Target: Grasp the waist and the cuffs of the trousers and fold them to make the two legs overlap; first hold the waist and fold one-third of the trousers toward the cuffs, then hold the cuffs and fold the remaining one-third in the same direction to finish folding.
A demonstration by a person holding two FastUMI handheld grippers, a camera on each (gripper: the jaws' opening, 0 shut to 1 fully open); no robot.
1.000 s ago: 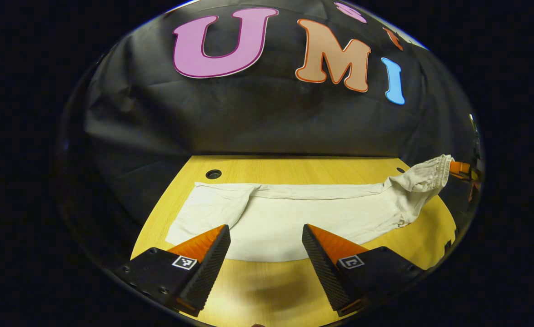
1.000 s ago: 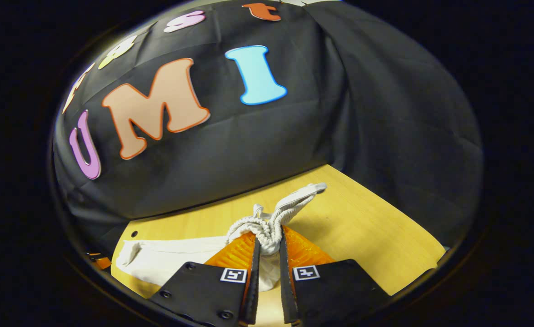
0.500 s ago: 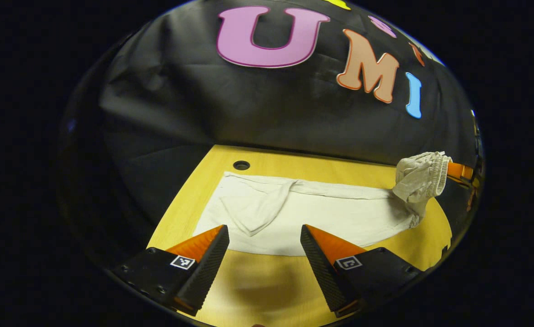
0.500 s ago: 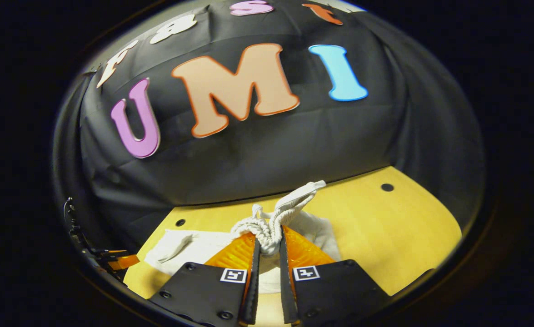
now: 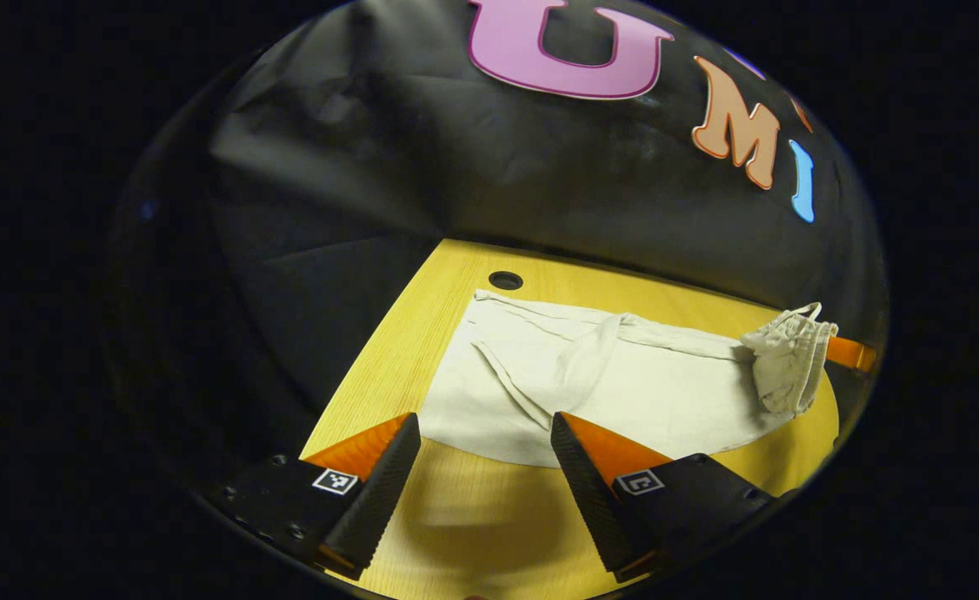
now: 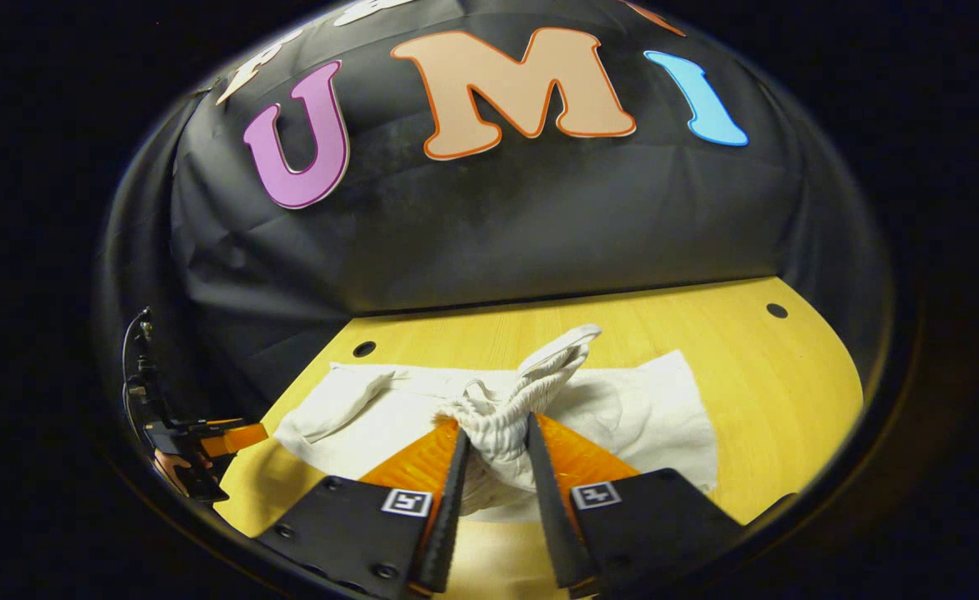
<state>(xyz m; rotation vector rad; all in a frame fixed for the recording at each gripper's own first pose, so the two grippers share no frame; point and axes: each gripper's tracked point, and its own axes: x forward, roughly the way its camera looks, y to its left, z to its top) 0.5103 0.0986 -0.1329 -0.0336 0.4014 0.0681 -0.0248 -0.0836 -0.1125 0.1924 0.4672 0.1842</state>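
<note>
Over table [image 6: 789, 400] | right tongs [image 6: 493, 454] carried waist [image 6: 531, 387] farther over trousers [image 5: 622, 392]

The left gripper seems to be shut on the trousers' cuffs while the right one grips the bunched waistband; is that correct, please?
Not quite: the left gripper is open above the table, holding nothing, as the left gripper view shows. The right gripper does grip the bunched waistband of the trousers.

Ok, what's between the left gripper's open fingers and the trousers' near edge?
In the left gripper view, bare wooden table with a shadow separates the left gripper from the trousers.
</note>
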